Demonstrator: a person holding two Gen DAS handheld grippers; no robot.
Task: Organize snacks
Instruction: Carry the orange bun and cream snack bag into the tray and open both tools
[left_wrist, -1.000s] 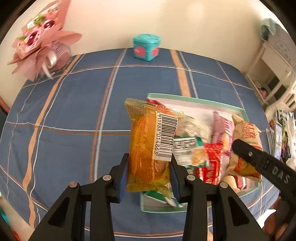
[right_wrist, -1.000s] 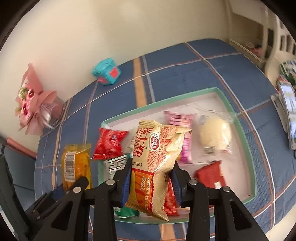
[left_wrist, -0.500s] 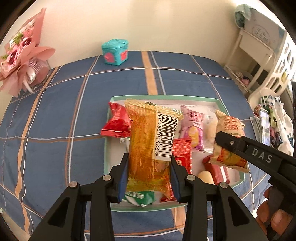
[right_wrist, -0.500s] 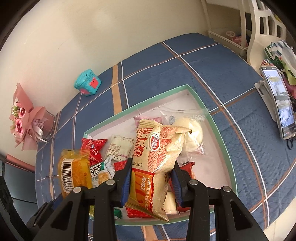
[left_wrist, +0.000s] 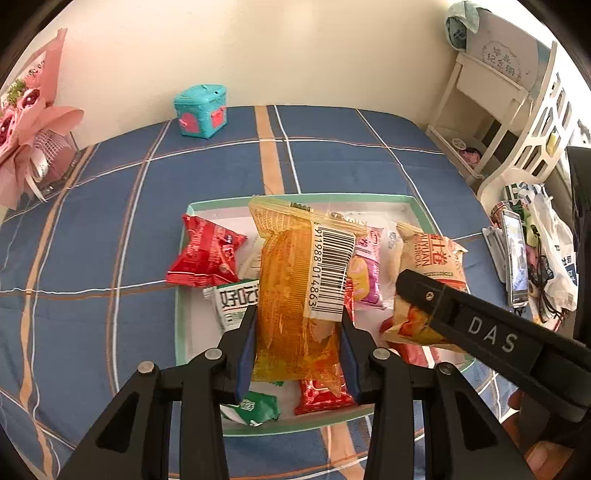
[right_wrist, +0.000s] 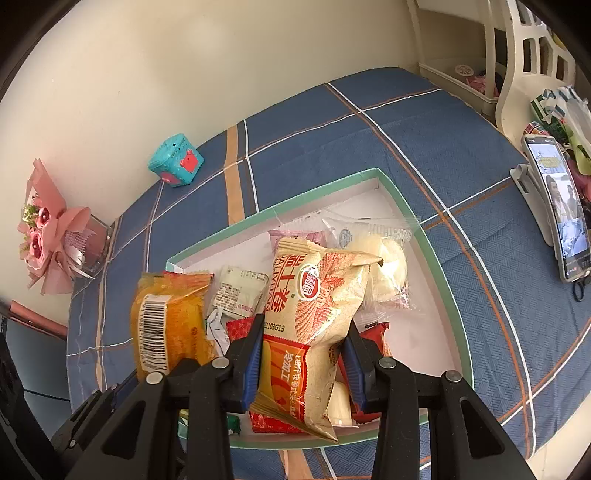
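My left gripper (left_wrist: 297, 347) is shut on an orange snack packet (left_wrist: 299, 295) with a barcode label, held above the green-rimmed white tray (left_wrist: 295, 197). My right gripper (right_wrist: 304, 360) is shut on a tan and red snack packet (right_wrist: 314, 317), also above the tray (right_wrist: 439, 258). The tan packet (left_wrist: 428, 266) and the right gripper's arm show at the right of the left wrist view. The orange packet (right_wrist: 166, 317) shows at the left of the right wrist view. Several snacks lie in the tray, among them a red packet (left_wrist: 207, 254) over its left rim, a pink one (left_wrist: 364, 273) and a pale bun (right_wrist: 388, 258).
The tray sits on a blue plaid cloth (left_wrist: 110, 221). A teal box (left_wrist: 201, 110) stands by the back wall and a pink bouquet (left_wrist: 29, 122) at the far left. A phone on a stand (right_wrist: 557, 206) and a white shelf (left_wrist: 491, 92) are at the right.
Both grippers have moved right and over the tray with their packets still held. The tray now sits lower and more central in both views.
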